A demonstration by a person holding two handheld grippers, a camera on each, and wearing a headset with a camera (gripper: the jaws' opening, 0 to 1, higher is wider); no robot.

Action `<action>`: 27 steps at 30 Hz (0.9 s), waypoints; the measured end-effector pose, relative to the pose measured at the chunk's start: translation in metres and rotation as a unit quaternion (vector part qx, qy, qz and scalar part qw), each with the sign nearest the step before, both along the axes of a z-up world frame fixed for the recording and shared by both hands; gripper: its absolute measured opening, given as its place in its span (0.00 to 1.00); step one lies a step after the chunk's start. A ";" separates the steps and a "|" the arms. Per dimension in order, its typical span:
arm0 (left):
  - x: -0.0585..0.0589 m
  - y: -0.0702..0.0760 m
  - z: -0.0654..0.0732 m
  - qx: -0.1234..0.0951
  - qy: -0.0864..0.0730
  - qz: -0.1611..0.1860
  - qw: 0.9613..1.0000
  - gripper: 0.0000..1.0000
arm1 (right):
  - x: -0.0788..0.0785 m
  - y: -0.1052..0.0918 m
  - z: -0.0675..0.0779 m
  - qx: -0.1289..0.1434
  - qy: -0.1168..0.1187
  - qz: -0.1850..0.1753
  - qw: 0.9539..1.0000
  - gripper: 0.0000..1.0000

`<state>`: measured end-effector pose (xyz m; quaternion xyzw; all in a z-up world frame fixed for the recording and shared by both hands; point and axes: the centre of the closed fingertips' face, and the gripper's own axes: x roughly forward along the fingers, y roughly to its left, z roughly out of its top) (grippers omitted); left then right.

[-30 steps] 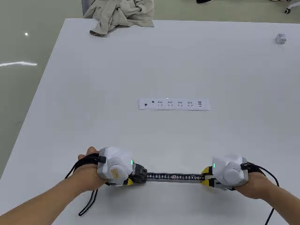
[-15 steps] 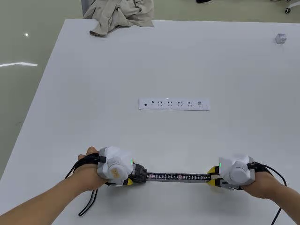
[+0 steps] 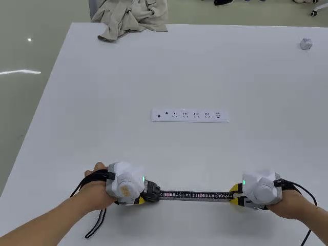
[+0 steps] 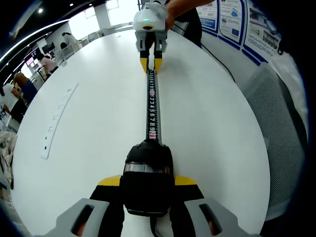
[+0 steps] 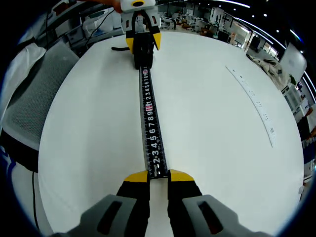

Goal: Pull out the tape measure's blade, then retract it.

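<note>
Longer blade (image 3: 195, 195) along the surface's (image 3: 205, 66) near edge
The right gripper (image 3: 234, 195), clamped on the blade's tip, has slid further from the left gripper (image 3: 145, 192) gripping the tape measure's case (image 4: 148, 173); retracting likely comes next.

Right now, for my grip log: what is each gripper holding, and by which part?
The left gripper clamps the tape measure's black case by its sides; the right gripper pinches the tip of the blade.

black tape case (image 4: 148, 173), black blade (image 5: 150, 118) — white numerals, red tens, yellow-tipped fingers (image 5: 136, 177), white table (image 3: 205, 66)
</note>
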<state>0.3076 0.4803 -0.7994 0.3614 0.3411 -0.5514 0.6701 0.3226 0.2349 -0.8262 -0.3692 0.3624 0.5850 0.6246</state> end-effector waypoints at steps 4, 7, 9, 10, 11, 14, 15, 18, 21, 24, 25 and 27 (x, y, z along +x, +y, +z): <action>0.000 0.000 0.000 0.000 0.000 0.000 1.000 0.32 | 0.000 -0.002 0.000 0.002 0.000 -0.004 1.000 0.12; -0.001 -0.001 0.001 0.000 0.000 0.000 1.000 0.32 | 0.000 -0.003 0.000 0.001 0.000 -0.004 1.000 0.12; 0.000 0.000 0.000 0.000 0.000 0.000 1.000 0.32 | 0.000 -0.004 0.000 0.001 0.000 -0.003 1.000 0.12; 0.000 0.000 0.000 0.001 -0.001 0.000 1.000 0.32 | 0.000 -0.004 0.000 0.000 0.000 -0.003 1.000 0.12; 0.000 -0.001 0.001 0.001 -0.001 0.000 1.000 0.32 | 0.000 -0.004 0.000 0.000 0.000 -0.002 1.000 0.12; 0.000 -0.001 0.001 0.001 -0.001 0.000 1.000 0.33 | -0.001 -0.003 0.001 -0.004 -0.002 0.001 1.000 0.12; 0.000 -0.001 0.001 0.000 -0.001 0.001 1.000 0.33 | -0.001 -0.003 0.001 -0.005 -0.003 0.001 1.000 0.12; 0.000 -0.001 0.001 -0.001 -0.002 0.002 1.000 0.33 | -0.001 -0.003 0.001 -0.005 -0.006 -0.002 1.000 0.12; 0.000 -0.001 0.000 -0.001 -0.002 0.003 1.000 0.33 | -0.001 -0.003 0.001 -0.002 -0.009 -0.004 1.000 0.13; 0.000 -0.001 0.001 -0.003 -0.001 0.003 1.000 0.33 | -0.001 -0.003 0.000 -0.006 -0.013 0.001 1.000 0.13; 0.000 -0.001 0.000 -0.005 0.000 0.004 1.000 0.33 | -0.001 -0.002 0.001 -0.008 -0.015 0.002 1.000 0.13; 0.000 -0.001 0.000 -0.004 0.000 0.004 1.000 0.33 | -0.001 -0.003 0.001 -0.009 -0.013 -0.002 1.000 0.13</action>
